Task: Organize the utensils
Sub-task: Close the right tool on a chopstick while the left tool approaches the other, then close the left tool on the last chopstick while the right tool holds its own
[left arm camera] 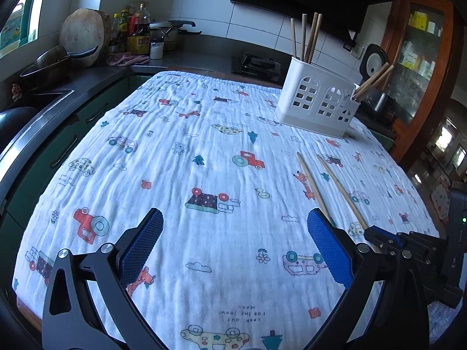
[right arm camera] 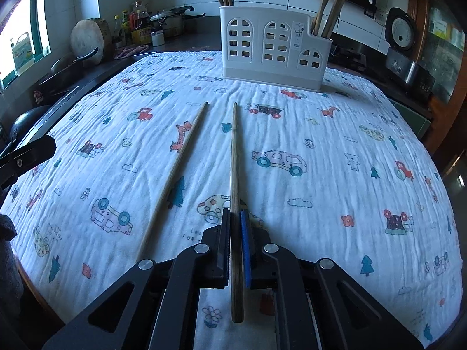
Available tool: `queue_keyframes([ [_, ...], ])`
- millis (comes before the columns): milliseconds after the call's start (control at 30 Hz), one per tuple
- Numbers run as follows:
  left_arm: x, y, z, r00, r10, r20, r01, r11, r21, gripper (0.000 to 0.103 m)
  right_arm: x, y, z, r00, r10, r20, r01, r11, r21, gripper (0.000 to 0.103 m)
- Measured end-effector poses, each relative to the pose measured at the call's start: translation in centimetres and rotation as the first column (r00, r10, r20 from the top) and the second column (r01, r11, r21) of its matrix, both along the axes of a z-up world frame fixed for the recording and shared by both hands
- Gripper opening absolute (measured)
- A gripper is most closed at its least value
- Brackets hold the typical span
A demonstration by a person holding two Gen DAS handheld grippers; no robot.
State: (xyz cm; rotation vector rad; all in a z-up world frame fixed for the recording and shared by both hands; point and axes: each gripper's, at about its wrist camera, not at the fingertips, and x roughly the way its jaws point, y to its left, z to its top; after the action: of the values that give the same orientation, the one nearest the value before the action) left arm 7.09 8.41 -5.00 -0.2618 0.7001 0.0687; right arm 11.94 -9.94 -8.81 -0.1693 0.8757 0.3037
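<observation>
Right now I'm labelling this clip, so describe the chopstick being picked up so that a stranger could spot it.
On the cartoon-print cloth, in front of the white utensil holder, two loose chopsticks lie side by side. The one meant is the right-hand of the pair, pointing at the holder. Unlike its neighbour, which lies free, its near end is clamped in the right gripper.

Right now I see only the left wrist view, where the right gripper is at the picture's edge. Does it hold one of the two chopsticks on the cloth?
Observer: Yes. The right gripper is shut on the right-hand chopstick, with a pad on each side of it.
Operator: And the second one, is it also between the pads?
Observer: No. The other chopstick lies free on the cloth, to the left of the gripper and outside its fingers.
</observation>
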Motion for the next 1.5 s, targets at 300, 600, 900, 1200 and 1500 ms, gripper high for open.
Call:
queue_keyframes([
  [300,0.1,-3.2,-0.3,0.996,-0.082,-0.024,0.082,0.996,-0.030,0.097,0.3,-2.7,-0.1,0.999,-0.031,0.007,0.031,0.999,0.024,0.007],
  [600,0.7,-7.1,-1.2,0.985,-0.157,-0.075,0.151,0.985,-0.079,0.079,0.2,-4.6,-0.1,0.999,-0.039,0.007,0.038,0.997,0.062,0.007],
  [900,2.0,-10.4,-2.3,0.965,-0.224,-0.135,0.216,0.974,-0.073,0.035,0.0,-5.6,-0.3,1.000,-0.021,0.003,0.021,0.995,0.102,0.007],
  [1200,2.8,-11.6,-2.9,0.958,-0.230,-0.172,0.227,0.973,-0.041,0.018,0.2,-6.1,-0.3,1.000,-0.002,-0.006,0.003,0.991,0.135,0.007],
  [1500,3.2,-12.2,-3.5,0.954,-0.214,-0.208,0.216,0.976,-0.012,0.014,0.1,-6.6,-0.4,1.000,0.007,-0.013,-0.005,0.988,0.155,0.008],
])
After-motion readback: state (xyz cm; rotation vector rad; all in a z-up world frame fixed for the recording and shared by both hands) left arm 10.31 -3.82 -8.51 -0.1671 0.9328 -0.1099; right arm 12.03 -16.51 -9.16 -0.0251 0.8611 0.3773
